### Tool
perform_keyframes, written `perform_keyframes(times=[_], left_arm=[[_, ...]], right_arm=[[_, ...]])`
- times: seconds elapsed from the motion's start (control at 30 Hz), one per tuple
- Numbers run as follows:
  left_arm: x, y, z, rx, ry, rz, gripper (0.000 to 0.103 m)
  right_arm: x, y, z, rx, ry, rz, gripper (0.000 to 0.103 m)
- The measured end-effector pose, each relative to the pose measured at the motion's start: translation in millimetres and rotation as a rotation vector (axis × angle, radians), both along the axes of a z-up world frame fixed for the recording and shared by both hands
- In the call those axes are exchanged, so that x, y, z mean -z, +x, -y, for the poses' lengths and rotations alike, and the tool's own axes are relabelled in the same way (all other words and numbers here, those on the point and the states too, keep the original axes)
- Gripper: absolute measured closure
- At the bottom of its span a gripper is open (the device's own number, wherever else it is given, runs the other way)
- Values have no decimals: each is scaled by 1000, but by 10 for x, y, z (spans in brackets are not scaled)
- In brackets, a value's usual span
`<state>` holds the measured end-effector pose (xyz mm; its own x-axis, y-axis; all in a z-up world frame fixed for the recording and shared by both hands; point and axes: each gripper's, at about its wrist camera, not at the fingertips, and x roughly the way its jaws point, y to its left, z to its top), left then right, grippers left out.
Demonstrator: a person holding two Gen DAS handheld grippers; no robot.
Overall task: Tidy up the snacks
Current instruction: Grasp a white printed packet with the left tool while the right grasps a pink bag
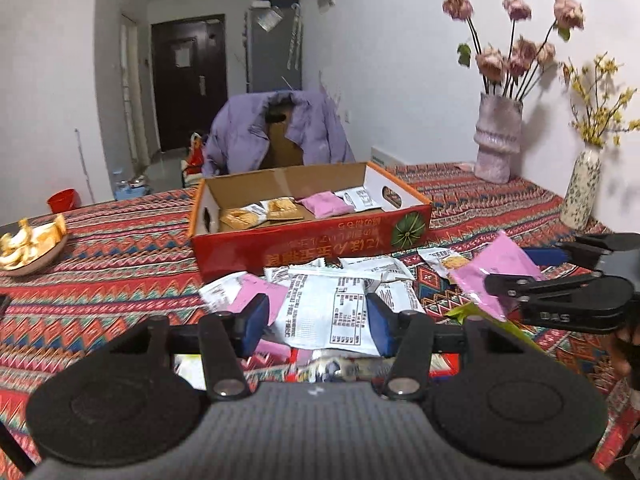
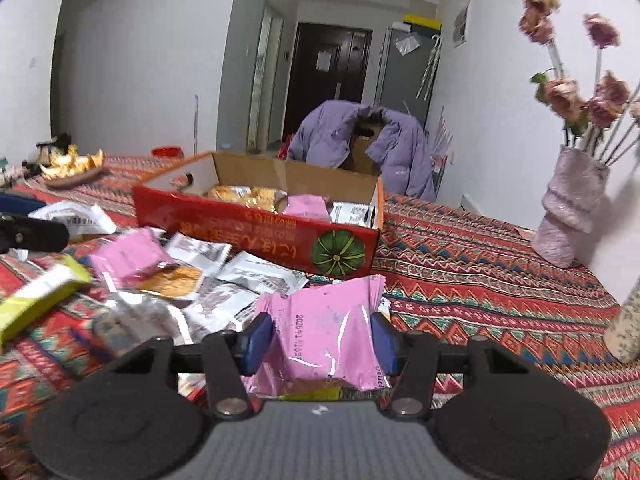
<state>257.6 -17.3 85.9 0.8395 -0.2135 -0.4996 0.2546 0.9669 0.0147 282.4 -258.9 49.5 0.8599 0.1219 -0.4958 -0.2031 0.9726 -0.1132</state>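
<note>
My right claw point(image 2: 322, 338) grips a pink snack packet point(image 2: 326, 340) just in front of the red box point(image 2: 256, 232); my left claw point(image 1: 318, 320) pinches a white packet point(image 1: 326, 312) there too.

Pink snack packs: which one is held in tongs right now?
The pink pack clamped between the right tongs, lifted off the table. The other pink packs lie loose: one in the red box, others in the pile.
</note>
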Motion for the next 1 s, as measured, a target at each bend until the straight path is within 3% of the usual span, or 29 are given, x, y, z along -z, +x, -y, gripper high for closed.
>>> perform_keyframes(times=[0.3, 0.57, 0.77, 1.0], left_arm=[[-197, -678, -135, -37, -55, 73, 50], [-172, -1110, -145, -32, -99, 73, 50], [-212, -1215, -148, -29, -99, 95, 50], [-270, -1050, -165, -42, -109, 90, 50]], right_arm=[[-213, -783, 11, -29, 21, 77, 50], [-255, -1254, -4, -68, 52, 100, 50], [-287, -1368, -24, -77, 55, 119, 51], [-383, -1271, 15, -68, 57, 135, 51]])
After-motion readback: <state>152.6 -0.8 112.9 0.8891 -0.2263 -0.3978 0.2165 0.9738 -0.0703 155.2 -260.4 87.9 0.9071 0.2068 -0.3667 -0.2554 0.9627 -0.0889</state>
